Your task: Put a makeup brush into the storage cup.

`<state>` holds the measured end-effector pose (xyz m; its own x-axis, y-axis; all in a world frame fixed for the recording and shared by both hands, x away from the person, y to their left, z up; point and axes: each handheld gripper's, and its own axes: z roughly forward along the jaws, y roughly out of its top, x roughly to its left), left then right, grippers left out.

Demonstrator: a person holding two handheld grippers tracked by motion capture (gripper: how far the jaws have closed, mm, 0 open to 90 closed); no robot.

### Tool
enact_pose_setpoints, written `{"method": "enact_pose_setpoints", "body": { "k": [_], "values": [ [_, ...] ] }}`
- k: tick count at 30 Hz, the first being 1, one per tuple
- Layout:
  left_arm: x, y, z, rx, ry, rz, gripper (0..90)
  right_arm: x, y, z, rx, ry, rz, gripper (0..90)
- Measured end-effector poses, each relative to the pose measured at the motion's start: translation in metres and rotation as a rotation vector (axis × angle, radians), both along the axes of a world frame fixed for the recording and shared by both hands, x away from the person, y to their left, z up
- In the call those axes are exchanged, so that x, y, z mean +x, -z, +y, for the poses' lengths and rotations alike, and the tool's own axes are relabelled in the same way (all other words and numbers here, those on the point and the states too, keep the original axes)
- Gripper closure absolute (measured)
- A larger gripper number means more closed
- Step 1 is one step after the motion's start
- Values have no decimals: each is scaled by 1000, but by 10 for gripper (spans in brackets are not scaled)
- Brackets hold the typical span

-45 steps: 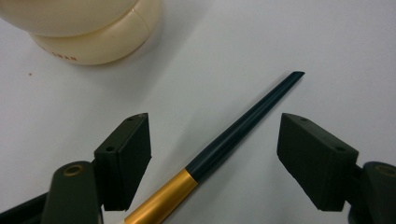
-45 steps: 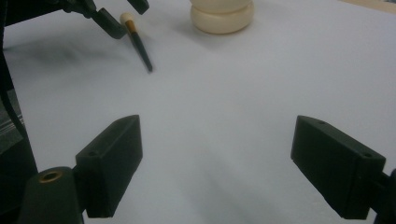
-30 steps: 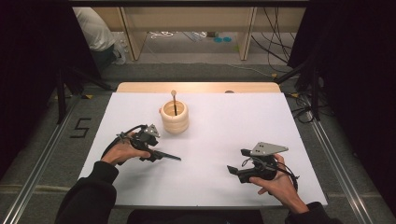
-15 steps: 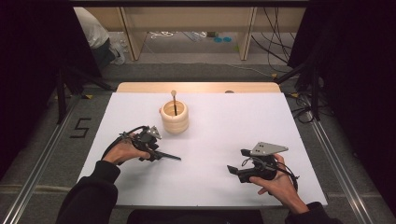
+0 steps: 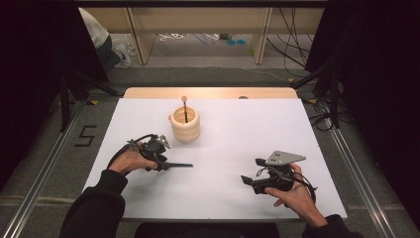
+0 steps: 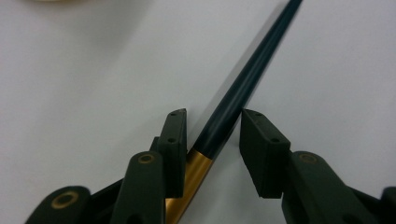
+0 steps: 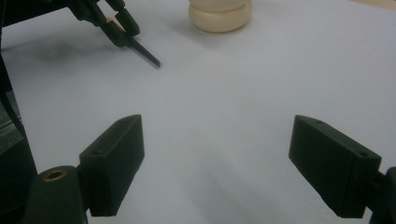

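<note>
One stick (image 5: 184,109) already stands in the wooden holder (image 5: 185,126), while your left gripper (image 6: 212,135), jaws just closing around the dark stick (image 6: 243,81) below-left of it, hasn't clamped; your right gripper (image 7: 224,163) gapes empty.

The white table (image 5: 233,148) is bright, lit from above, and the room around it is very dark, nearly black at both sides. The high view is a little soft and grainy. Small soft shadows lie beside the round wooden pot (image 5: 185,124) and under the hands. In the left gripper view the dark stick (image 6: 238,88) is sharp near the jaws but fuzzy at its far end (a pale shine runs along it). In the right gripper view the near jaws look blurry and the table has a bluish tint
</note>
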<state>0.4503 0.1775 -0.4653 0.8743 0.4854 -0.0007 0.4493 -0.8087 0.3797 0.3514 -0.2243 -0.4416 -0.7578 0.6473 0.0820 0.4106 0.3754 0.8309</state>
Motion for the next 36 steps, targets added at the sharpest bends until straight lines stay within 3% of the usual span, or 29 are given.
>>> {"method": "enact_pose_setpoints", "body": {
  "k": [25, 36],
  "values": [
    [3, -3, -3, 70, 10, 55, 744, 0, 0, 0, 2, 1, 0, 190],
    [5, -5, -10, 129, 38, 63, 766, 0, 0, 0, -1, -2, -2, 190]
  ]
}}
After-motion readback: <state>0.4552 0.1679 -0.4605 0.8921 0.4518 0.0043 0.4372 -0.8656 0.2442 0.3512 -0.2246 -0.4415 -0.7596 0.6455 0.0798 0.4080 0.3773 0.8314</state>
